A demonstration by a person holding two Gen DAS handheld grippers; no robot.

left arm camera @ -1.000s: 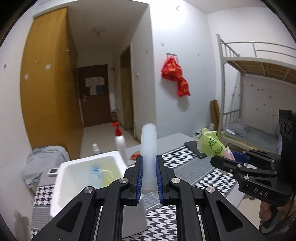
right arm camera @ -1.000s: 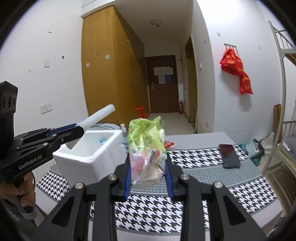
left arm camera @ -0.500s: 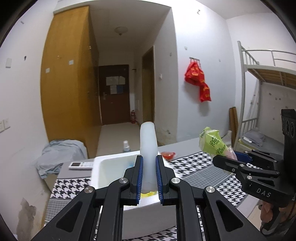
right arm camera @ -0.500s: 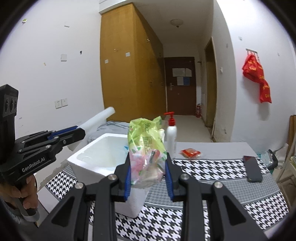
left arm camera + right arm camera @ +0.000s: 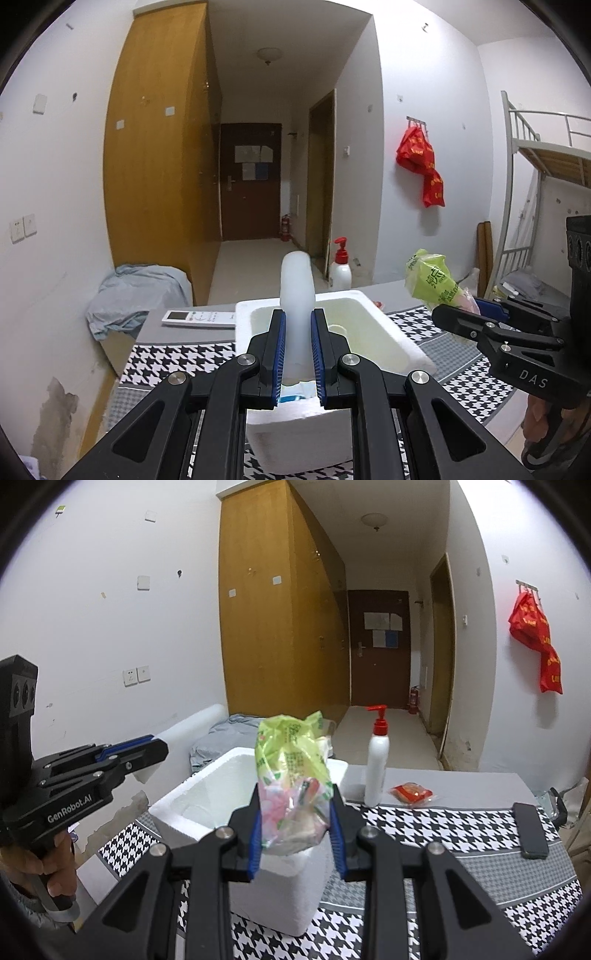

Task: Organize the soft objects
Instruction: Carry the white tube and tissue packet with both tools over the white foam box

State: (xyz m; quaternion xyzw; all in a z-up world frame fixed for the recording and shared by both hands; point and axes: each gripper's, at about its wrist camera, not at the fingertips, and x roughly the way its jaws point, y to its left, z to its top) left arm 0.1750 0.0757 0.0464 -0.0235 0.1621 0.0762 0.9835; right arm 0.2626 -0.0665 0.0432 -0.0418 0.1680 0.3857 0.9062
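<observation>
Two grippers, each gripping one soft item, hovering over one foam box.

Left wrist view: the left gripper [image 5: 297,354] is pinching one white foam roll [image 5: 297,295] between nearly closed jaws, pointing level over the white foam box [image 5: 391,347] on the houndstooth table [image 5: 177,360]. One remote [image 5: 199,319] and one pump bottle [image 5: 340,271] are sitting beyond; the box's contents are hard to make out. The right gripper [image 5: 448,315] is entering from the right, its handle cut off.

Right wrist view: the right gripper [image 5: 295,834] is squeezing one green-and-clear snack bag [image 5: 291,775] — jaws part-closed on it — above the box's near corner. One red packet [image 5: 411,791] and one phone [image 5: 530,830] are lying on the table; the roll is partly hidden behind the left gripper — held by a hand [image 5: 55,867].
</observation>
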